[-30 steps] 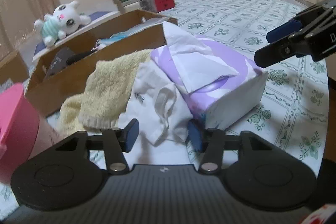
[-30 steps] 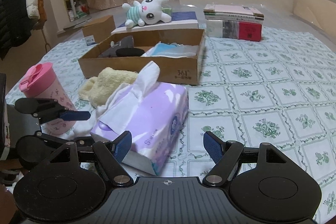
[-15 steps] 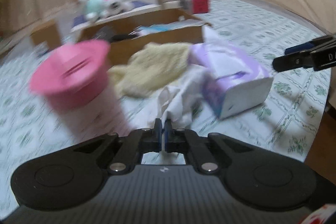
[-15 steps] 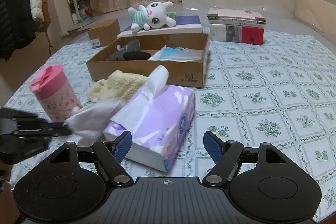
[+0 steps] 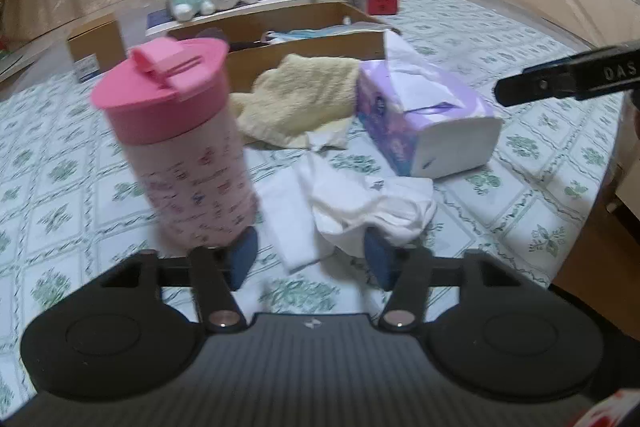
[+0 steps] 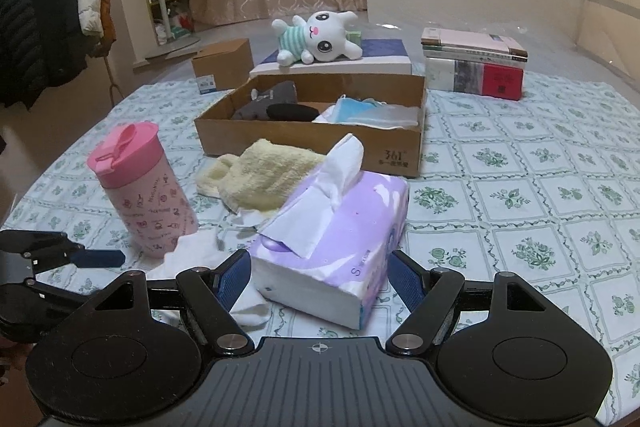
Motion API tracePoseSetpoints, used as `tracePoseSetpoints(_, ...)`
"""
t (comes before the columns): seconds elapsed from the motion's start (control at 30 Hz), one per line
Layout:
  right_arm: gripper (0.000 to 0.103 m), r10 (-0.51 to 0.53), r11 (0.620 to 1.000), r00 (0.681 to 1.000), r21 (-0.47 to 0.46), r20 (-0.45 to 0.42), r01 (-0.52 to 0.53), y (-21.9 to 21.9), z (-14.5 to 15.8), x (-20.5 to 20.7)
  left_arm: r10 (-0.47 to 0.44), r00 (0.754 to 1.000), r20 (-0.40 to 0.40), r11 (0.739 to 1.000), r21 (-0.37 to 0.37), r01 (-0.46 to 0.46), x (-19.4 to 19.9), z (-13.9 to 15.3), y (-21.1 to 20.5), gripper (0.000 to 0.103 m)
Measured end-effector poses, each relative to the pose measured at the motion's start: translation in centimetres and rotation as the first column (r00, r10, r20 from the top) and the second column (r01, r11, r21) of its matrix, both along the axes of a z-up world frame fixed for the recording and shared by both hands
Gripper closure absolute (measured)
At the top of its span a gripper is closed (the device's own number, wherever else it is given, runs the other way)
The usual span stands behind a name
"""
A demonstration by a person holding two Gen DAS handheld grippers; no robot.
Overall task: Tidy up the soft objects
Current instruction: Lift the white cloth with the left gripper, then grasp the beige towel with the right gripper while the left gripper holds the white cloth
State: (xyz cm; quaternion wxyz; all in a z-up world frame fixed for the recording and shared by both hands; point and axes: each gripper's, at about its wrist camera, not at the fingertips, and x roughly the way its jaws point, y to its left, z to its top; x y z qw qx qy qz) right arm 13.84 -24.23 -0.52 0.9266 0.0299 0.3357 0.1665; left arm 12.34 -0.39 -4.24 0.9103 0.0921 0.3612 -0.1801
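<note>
White cloth (image 5: 360, 203): loose on the table, near the pink tumbler (image 5: 180, 143); left gripper (image 5: 310, 257) fingers just spread, pinching nothing. Right gripper (image 6: 320, 279): fingers spread, flanking the tissue pack (image 6: 340, 227) without pressing, likely poised to grab.

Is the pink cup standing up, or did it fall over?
Standing up. The pink cup rests on its base on the tablecloth, its pink lid on top and shut, beside the crumpled white cloth.

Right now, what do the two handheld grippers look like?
Both the left gripper and the right gripper are matte black plastic, with two round discs, a ribbed grey centre plate, silver pivot screws and blue ridged fingertip pads. White lettering marks the right one's side.
</note>
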Motion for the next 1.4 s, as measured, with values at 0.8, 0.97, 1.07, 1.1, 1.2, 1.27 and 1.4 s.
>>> tracePoseSetpoints(0.8, 0.028, -0.020, 1.000, 0.999, 0.004, -0.025, 0.020, -1.2, -1.2, 0.7, 0.053, 0.990, -0.130, 0.998, -0.023, -0.057, 3.9, -3.3, -3.6, 0.076)
tracePoseSetpoints(0.97, 0.028, -0.004, 1.000, 1.000, 0.009, -0.014, 0.004, -1.0, -0.7, 0.4, 0.038, 0.988, -0.152, 0.999, 0.013, -0.036, 3.0, -2.7, -2.0, 0.089)
tracePoseSetpoints(1.07, 0.028, 0.010, 1.000, 1.000, 0.005, -0.009, -0.009, -0.7, -0.5, 0.1, 0.031, 0.988, -0.150, 0.999, 0.034, -0.026, 2.0, -2.1, -1.1, 0.090)
tracePoseSetpoints(1.1, 0.028, 0.015, 1.000, 1.000, 0.003, -0.009, -0.015, -0.5, -0.4, 0.0, 0.029, 0.989, -0.146, 0.999, 0.036, -0.024, 1.6, -1.9, -0.8, 0.090)
tracePoseSetpoints(1.2, 0.028, 0.047, 0.999, 0.999, -0.018, -0.005, -0.047, 0.1, -0.1, -0.1, 0.014, 0.991, -0.132, 0.999, 0.043, -0.009, 0.5, -0.9, 0.2, 0.090)
tracePoseSetpoints(1.27, 0.028, 0.079, 0.996, 0.997, -0.043, 0.008, -0.079, 0.5, 0.2, 0.0, 0.007, 0.992, -0.128, 0.999, 0.048, -0.001, -0.1, -0.2, 1.2, 0.090)
tracePoseSetpoints(1.4, 0.028, 0.165, 0.982, 0.986, -0.102, 0.027, -0.161, 1.6, 1.2, 0.9, -0.006, 0.994, -0.108, 0.997, 0.077, 0.014, -0.9, 1.4, 3.0, 0.090)
